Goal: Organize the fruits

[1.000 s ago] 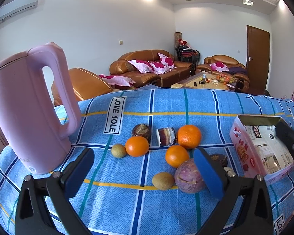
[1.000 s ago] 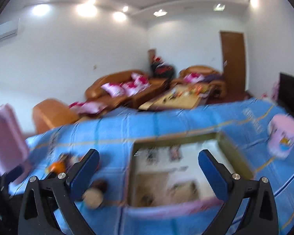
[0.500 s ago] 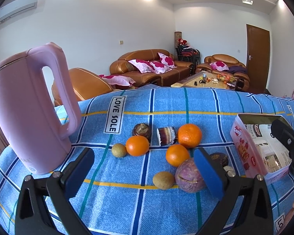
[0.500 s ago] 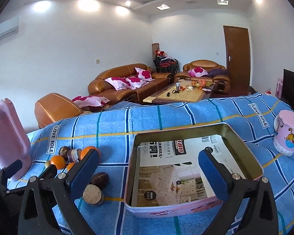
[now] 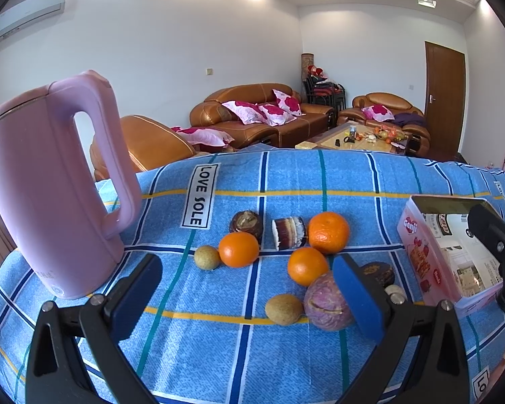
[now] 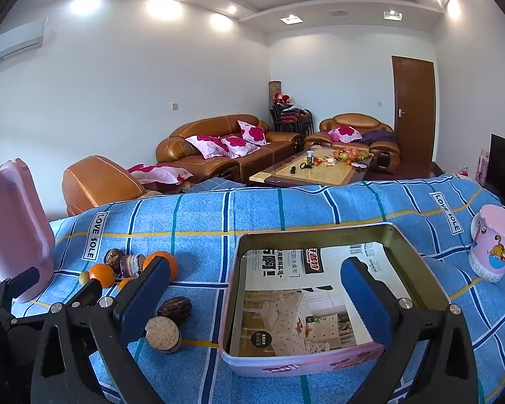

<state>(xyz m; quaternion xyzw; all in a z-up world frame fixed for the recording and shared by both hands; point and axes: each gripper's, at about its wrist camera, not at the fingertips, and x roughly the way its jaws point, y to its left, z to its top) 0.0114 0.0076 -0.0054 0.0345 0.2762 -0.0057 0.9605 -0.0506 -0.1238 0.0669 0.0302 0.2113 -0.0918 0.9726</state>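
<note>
Left gripper [image 5: 249, 289] hangs over the blue checked cloth [image 5: 219, 353] with its jaws spread wide and nothing between them. Just beyond them the fruit lies loose on the cloth: three oranges [image 5: 328, 232], two small brown fruits [image 5: 283, 309], a purple fruit [image 5: 325, 299] partly behind the right pad, and a dark round one [image 5: 246, 224] beside a cut dark piece [image 5: 289, 233]. The pink kettle [image 5: 47, 181] stands upright at the left. Right gripper [image 6: 256, 293] is also spread wide and empty, poised above the pink tin [image 6: 286, 367], which sits open and lined with a printed sheet. No fruit in the tin; a dark fruit [image 6: 174, 307] and a cut brown piece [image 6: 162, 333] rest just left of it. A pink cup [image 6: 495, 242] stands well off to the right.
</note>
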